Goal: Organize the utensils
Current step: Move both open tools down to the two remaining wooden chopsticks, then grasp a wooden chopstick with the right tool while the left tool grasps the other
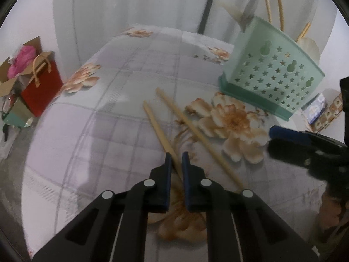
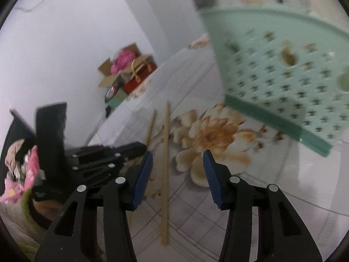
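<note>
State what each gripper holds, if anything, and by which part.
The left gripper grips one chopstick near its lower end. The right gripper holds nothing; its jaws stand open over the other chopstick.

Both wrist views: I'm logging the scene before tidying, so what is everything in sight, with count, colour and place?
chopsticks: two loose, pale wood, lying on the tablecloth; one runs between the left jaws.
utensil holder: one, mint green with star holes, standing at the far right of the table; chopsticks and other utensils stand in it.
tablecloth: one, pale grey check with beige flowers, covering the table.
gift bag: one, red, beyond the table at left.
cardboard box: one, brown, pink stuff inside, behind the bag.
left gripper: black with blue pads, jaws nearly closed around a chopstick.
right gripper: same build, jaws apart over the other chopstick.
</note>
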